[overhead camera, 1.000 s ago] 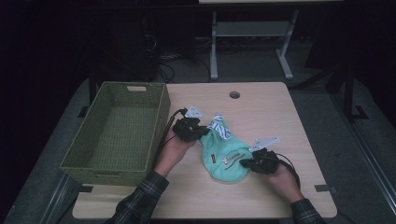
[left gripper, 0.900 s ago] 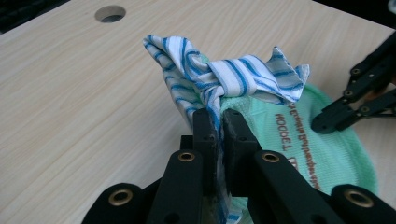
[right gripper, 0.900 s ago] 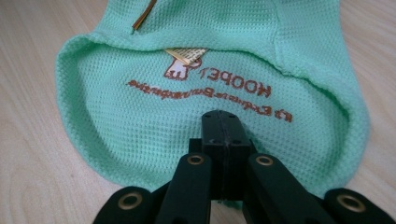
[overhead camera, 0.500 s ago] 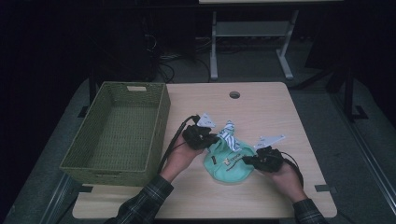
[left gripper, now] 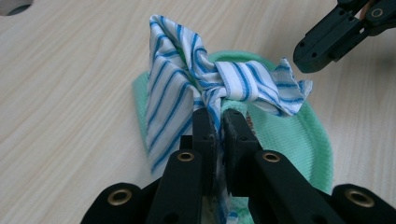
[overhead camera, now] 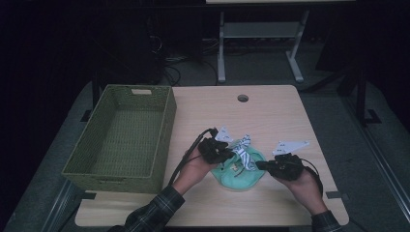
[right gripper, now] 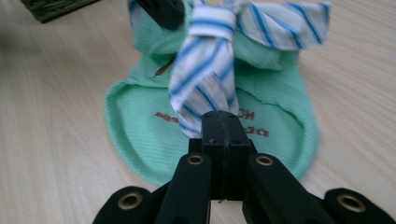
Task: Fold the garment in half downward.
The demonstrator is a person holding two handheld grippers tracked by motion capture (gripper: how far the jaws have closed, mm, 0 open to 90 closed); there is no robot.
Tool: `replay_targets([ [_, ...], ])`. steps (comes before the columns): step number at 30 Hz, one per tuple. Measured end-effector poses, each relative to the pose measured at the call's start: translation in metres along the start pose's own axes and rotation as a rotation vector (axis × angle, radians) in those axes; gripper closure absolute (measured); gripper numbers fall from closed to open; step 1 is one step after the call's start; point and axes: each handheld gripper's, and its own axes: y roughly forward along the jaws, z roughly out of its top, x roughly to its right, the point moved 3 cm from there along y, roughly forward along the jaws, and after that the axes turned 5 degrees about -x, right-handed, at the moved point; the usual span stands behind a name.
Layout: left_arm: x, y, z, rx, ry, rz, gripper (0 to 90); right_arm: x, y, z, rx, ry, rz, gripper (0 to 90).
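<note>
Over the last second you drew both hands toward yourself, and the bundle slid with them from mid-table to the near edge. Your left gripper (left gripper: 218,122) was clenched on the blue-striped white cloth (left gripper: 187,84), just under its knot. Your right gripper (right gripper: 225,126) was pinched tight on that cloth's other tail. The cloth was tied across a mint-green knit garment (right gripper: 140,121) lying flat on the wooden table (overhead camera: 270,111), between your hands. The green woven basket (overhead camera: 121,135) sat to your left, well apart; the pull likely tightened the knot.
</note>
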Motion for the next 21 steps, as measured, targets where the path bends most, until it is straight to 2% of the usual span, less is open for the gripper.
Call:
replay_targets([
  [7,0.011,0.001,0.003,0.010,0.019,-0.043,82.7,-0.007,0.017,-0.001,-0.039,-0.009,0.040,89.8],
  [10,0.013,0.003,0.003,0.011,0.019,-0.073,77.9,-0.008,0.022,-0.001,-0.055,-0.009,0.045,89.8],
  [14,0.013,0.000,0.005,0.041,-0.006,-0.116,62.7,-0.006,0.027,-0.002,-0.067,-0.006,0.045,89.8],
  [16,0.012,-0.004,0.007,0.060,-0.012,-0.124,57.5,-0.005,0.029,-0.003,-0.066,-0.014,0.046,89.8],
  [21,0.005,-0.007,0.010,0.083,-0.047,-0.128,55.9,-0.006,0.032,-0.003,-0.077,-0.007,0.049,89.8],
])
